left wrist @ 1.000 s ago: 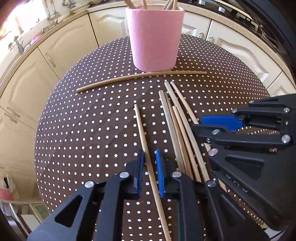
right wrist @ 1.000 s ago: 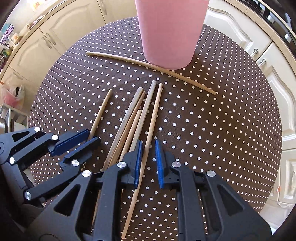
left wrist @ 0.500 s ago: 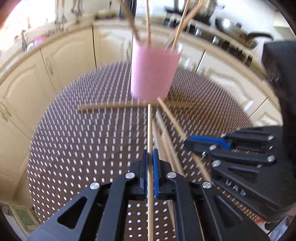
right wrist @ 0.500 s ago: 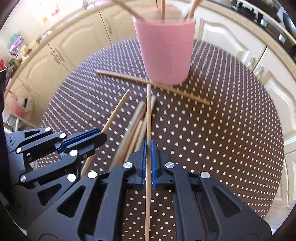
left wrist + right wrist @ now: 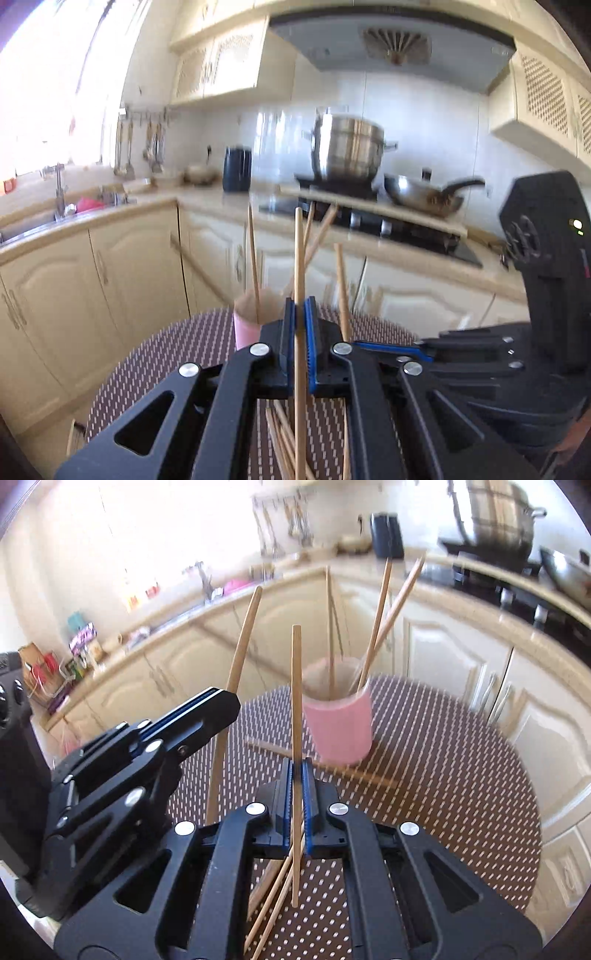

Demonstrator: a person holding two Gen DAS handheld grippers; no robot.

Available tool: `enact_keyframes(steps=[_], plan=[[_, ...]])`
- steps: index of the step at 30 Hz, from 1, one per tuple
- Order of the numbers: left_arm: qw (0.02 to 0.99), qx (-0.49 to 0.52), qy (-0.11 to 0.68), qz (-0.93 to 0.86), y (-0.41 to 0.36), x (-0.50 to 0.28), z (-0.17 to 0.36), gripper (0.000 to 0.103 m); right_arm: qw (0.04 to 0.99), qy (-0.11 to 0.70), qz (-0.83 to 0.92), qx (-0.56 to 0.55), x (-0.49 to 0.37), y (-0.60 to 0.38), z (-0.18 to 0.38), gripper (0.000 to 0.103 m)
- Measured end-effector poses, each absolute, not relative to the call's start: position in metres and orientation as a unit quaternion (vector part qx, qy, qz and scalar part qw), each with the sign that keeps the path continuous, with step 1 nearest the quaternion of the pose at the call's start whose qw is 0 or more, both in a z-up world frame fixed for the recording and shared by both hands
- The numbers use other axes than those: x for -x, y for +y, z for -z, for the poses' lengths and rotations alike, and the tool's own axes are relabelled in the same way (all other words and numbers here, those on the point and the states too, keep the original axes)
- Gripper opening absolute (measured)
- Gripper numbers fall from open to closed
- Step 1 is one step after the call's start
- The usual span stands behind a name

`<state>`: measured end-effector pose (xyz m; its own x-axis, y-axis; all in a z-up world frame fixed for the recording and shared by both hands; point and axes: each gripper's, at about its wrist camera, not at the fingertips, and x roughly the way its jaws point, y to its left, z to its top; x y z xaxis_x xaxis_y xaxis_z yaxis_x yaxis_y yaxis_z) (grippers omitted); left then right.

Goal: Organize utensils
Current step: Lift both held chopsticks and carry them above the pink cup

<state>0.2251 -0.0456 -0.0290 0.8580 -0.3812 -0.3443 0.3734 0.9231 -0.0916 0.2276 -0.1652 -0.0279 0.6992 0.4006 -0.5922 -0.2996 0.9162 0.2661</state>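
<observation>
Both hand-held grippers clamped on one chopstick each: left hand-held gripper (image 5: 300,343) pinches its chopstick (image 5: 300,280) near mid-length, right hand-held gripper (image 5: 297,794) likewise on its stick (image 5: 295,701). Loose chopsticks (image 5: 273,904) lie under them on the tabletop (image 5: 461,775). Pink cup (image 5: 340,723) beyond, already crowded. Risk: thin sticks pivot in the pads, tips snag standing sticks or tip the cup.

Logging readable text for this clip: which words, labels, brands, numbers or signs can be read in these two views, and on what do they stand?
None can be read.
Coloured packets on the far counter: print blurred, unreadable.
Bright stickers or cards by the window: washed out, unreadable.
Embossed round mark on the right gripper's body: shape only, no letters legible.
Pink cup: no print visible.
</observation>
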Motion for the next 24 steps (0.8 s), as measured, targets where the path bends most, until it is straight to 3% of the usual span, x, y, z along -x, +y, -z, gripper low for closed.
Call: enact_keyframes(steps=[12, 24], plan=[[0.988, 0.059, 0.022, 0.142, -0.069, -0.259, -0.018, 0.006, 0.961, 0.202, -0.171, -0.084, -0.254, -0.189, -0.021, 0.006], [0.991, 0.085, -0.009, 0.102, -0.078, -0.316, -0.016, 0.006, 0.973, 0.126, -0.157, -0.112, -0.304, -0.218, -0.038, 0.006]])
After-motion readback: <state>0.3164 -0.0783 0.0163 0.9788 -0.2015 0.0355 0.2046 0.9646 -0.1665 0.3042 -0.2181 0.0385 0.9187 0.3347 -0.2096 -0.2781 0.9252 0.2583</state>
